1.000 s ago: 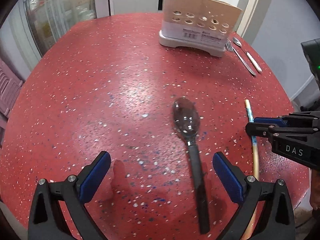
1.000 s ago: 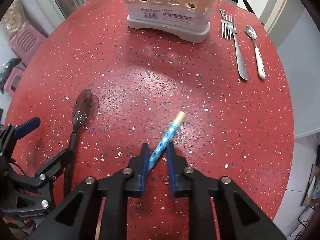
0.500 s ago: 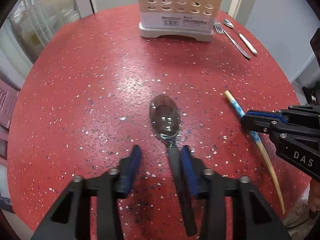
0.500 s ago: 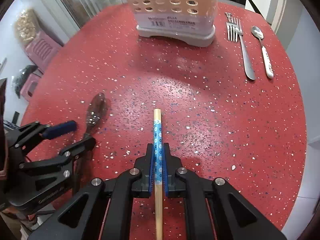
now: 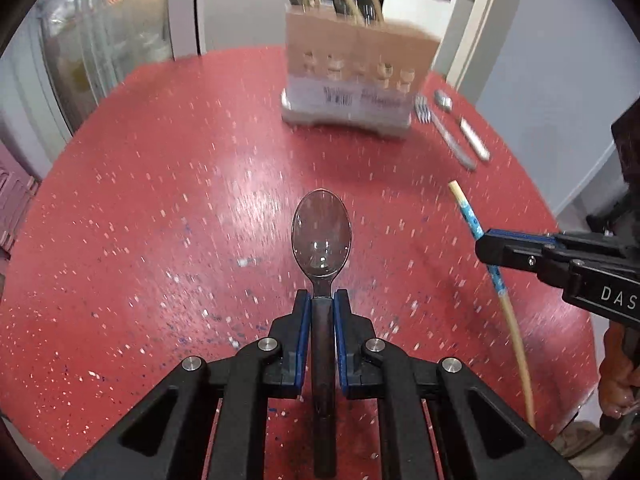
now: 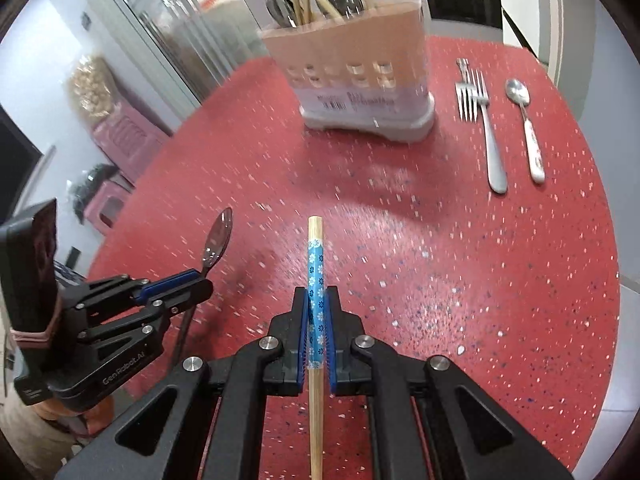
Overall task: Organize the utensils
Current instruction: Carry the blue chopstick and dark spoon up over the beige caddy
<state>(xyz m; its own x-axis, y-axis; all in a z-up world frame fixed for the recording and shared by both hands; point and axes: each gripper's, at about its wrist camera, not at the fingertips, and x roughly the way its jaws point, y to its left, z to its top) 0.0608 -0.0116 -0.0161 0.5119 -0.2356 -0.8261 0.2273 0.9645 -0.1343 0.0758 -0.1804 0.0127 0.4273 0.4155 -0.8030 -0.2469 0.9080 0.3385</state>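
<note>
My left gripper (image 5: 321, 300) is shut on the dark handle of a clear-bowled spoon (image 5: 321, 236) and holds it off the red table (image 5: 160, 220), bowl pointing at the utensil holder (image 5: 352, 80). My right gripper (image 6: 316, 300) is shut on a bamboo chopstick with a blue flowered band (image 6: 315, 256), also lifted and pointing forward. The beige holder (image 6: 356, 76) stands at the table's far side with several chopsticks in it. Each gripper shows in the other's view: the right (image 5: 492, 246), the left (image 6: 192, 284).
A metal fork (image 6: 486, 132) and a small spoon with a white handle (image 6: 528, 136) lie side by side right of the holder. The round table's edge curves close on the right. Pink stools (image 6: 120, 140) and glass cabinets stand beyond the left edge.
My left gripper closed on the spoon's handle and lifted it. My right gripper, shut on the chopstick, raised it too. Both moved toward the holder.
</note>
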